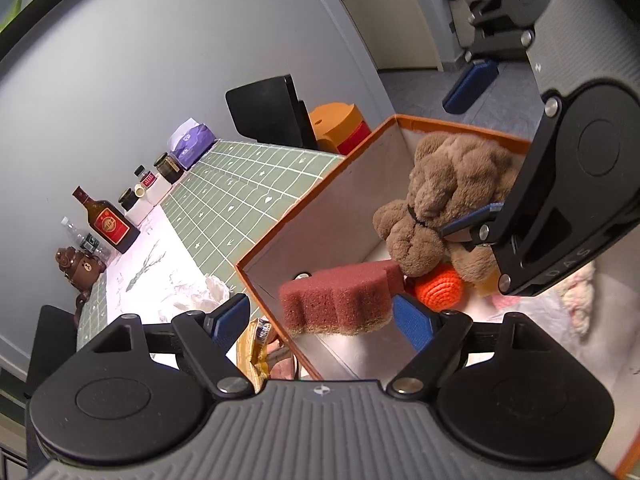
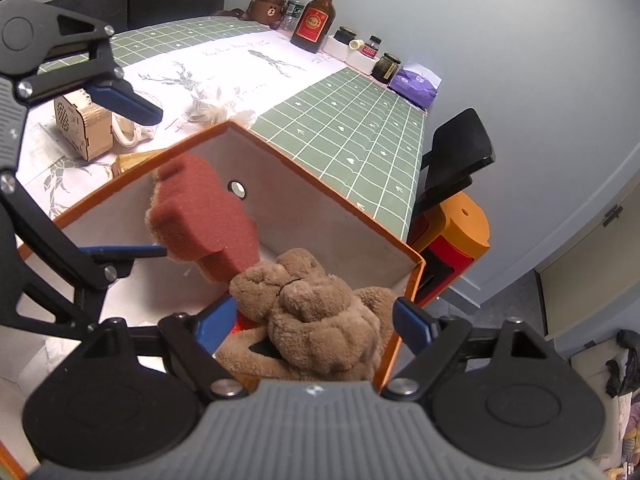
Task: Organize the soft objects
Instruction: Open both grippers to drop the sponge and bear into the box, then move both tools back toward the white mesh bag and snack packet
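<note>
Both claws are seen spread wide, nothing gripped: left claw point(image 1: 326, 320) by the maroon sponge point(image 1: 340, 300), right claw point(image 2: 314, 326) over the brown plush toy point(image 2: 316, 320). Both soft things sit inside the orange box point(image 2: 344, 200) on the tabletop point(image 2: 348, 120).

I count one box point(image 2: 412, 280), one sponge point(image 2: 208, 216), one plush point(image 2: 316, 312), one orange ball point(image 1: 440, 288), two grippers.

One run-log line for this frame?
left gripper: open, over sponge | right gripper: open, over plush toy | both in box
</note>
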